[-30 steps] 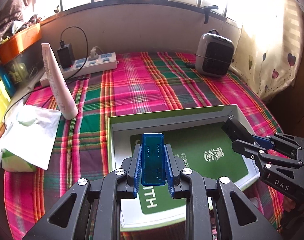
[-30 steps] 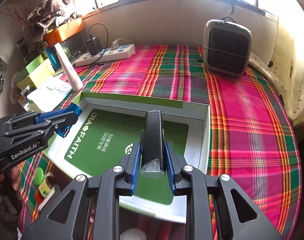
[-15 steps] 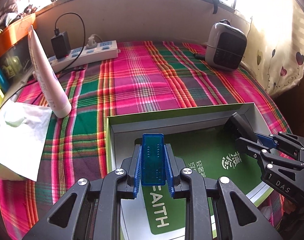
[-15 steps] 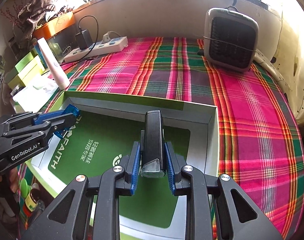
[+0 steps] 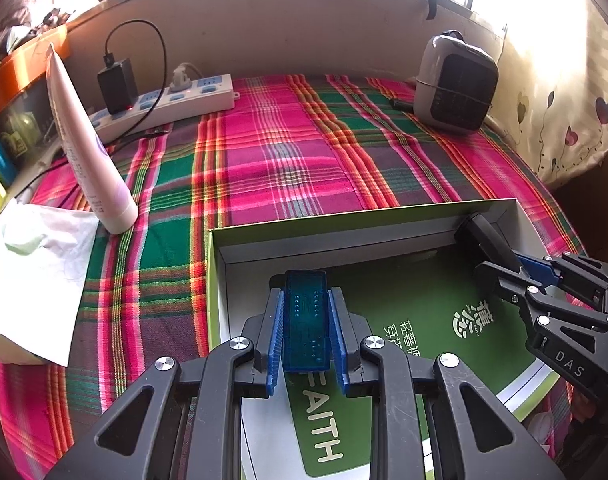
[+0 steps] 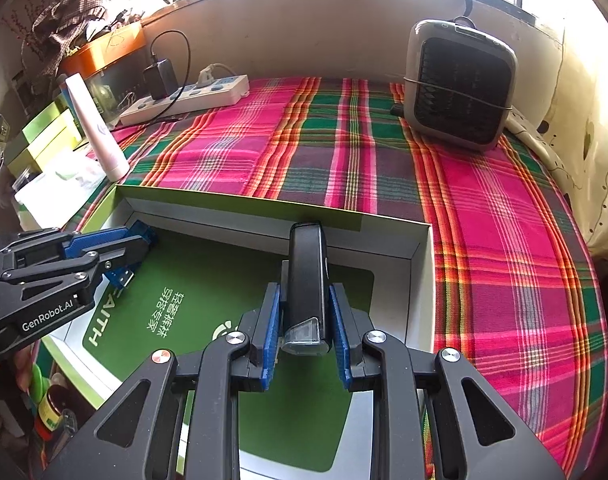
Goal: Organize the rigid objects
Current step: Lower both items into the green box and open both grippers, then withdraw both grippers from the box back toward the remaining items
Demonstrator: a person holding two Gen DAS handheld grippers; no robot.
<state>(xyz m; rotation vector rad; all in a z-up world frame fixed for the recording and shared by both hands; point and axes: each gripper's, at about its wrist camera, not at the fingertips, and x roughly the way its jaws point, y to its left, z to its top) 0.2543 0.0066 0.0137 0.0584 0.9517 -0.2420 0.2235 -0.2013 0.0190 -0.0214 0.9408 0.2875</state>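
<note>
My left gripper (image 5: 306,304) is shut on a translucent blue USB device (image 5: 306,320) and holds it over the near left part of an open white box with a green rim (image 5: 344,227). My right gripper (image 6: 305,304) is shut on a black bar-shaped device with a clear end (image 6: 307,280), held over the box's far right corner (image 6: 420,248). In the left wrist view the right gripper (image 5: 500,264) and its black device (image 5: 484,236) show at the right. In the right wrist view the left gripper (image 6: 140,248) shows at the left. The box floor carries a green printed sheet (image 6: 208,300).
The box sits on a pink and green plaid cloth (image 5: 288,160). A pink tube (image 5: 88,152) stands at the left beside white tissue paper (image 5: 32,264). A power strip with a black charger (image 5: 164,100) lies at the back. A small grey heater (image 6: 460,84) stands at the back right.
Both grippers have moved forward and lower over the box, each still holding its object. The black device is now close to the box's far right corner.
</note>
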